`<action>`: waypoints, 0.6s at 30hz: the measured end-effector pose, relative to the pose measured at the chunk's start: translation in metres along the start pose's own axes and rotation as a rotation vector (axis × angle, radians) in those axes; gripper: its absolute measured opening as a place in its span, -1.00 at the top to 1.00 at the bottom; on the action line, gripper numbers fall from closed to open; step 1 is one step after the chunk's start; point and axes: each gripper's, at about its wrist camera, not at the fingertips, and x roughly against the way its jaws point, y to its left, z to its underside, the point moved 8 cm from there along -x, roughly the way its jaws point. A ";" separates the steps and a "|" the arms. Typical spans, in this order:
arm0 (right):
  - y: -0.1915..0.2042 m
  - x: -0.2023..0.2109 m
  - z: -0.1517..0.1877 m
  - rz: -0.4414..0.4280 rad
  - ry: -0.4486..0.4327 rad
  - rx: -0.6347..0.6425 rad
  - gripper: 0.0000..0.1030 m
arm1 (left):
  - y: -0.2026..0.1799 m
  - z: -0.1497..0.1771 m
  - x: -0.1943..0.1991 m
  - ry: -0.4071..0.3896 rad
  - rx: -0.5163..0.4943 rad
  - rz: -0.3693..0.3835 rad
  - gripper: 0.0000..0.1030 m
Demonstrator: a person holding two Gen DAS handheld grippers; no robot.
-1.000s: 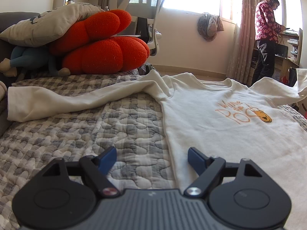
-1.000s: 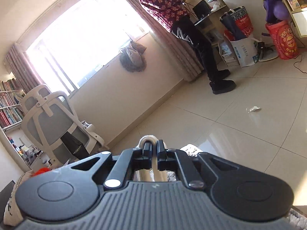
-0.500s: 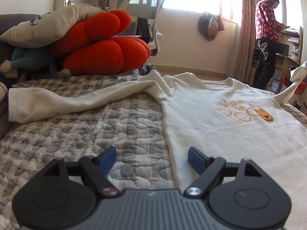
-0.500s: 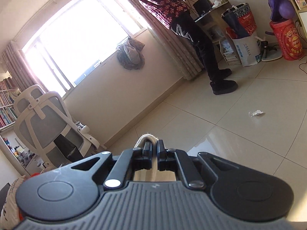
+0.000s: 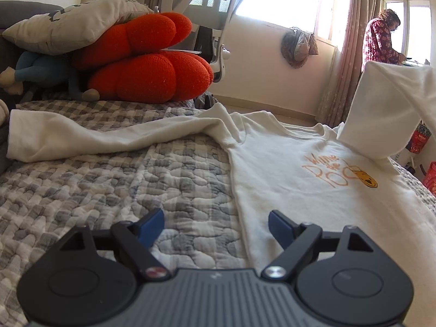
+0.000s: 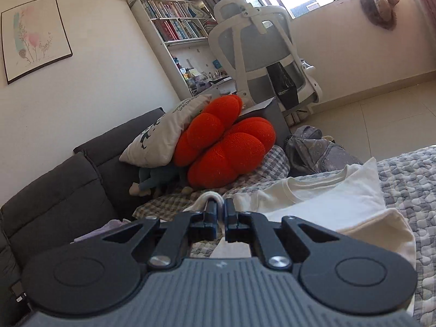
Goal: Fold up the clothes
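The right gripper (image 6: 220,218) is clamped tight on a bit of cream cloth, the cuff end of the shirt's sleeve (image 6: 335,204), which pokes up between its fingers and hangs folded over toward the body of the shirt; in the left view that same sleeve (image 5: 381,114) is up in the air on the right, a wide flat fold above the chest print. The left gripper (image 5: 215,226) sits low with its blue pads spread wide and nothing between them, right at the shirt's side edge; one finger is over the quilt (image 5: 109,190), the other over the fabric. The shirt (image 5: 299,190) is a cream long-sleeve, lying front-up on the grey checked quilt, with orange lettering and a small yellow bear face on the chest; the other sleeve (image 5: 95,139) lies stretched out to the left, a bit rumpled. Behind it there's a big orange knot cushion (image 5: 147,68) under a beige pillow (image 5: 70,24); a person (image 5: 381,43) stands by the window.
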 end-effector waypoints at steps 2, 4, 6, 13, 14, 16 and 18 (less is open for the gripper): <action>-0.004 -0.005 0.014 0.020 0.031 -0.020 0.88 | 0.005 -0.001 0.008 -0.006 0.059 0.036 -0.69; -0.006 -0.007 0.034 0.051 0.099 0.001 0.87 | 0.015 -0.001 0.019 -0.005 0.163 0.084 -0.75; -0.005 -0.008 0.056 0.071 0.187 0.038 0.87 | 0.026 -0.001 0.032 -0.005 0.280 0.123 -0.81; 0.003 0.004 0.091 0.103 0.258 0.068 0.68 | 0.013 -0.014 0.058 0.034 0.328 0.188 -0.81; -0.004 0.004 0.089 0.116 0.242 0.018 0.68 | 0.005 -0.017 0.062 0.032 0.304 0.203 -0.82; -0.016 0.006 0.084 0.143 0.209 -0.081 0.68 | -0.012 -0.023 0.067 0.026 0.234 0.226 -0.83; -0.029 0.008 0.080 0.169 0.176 -0.180 0.68 | -0.030 -0.027 0.066 0.026 0.169 0.246 -0.85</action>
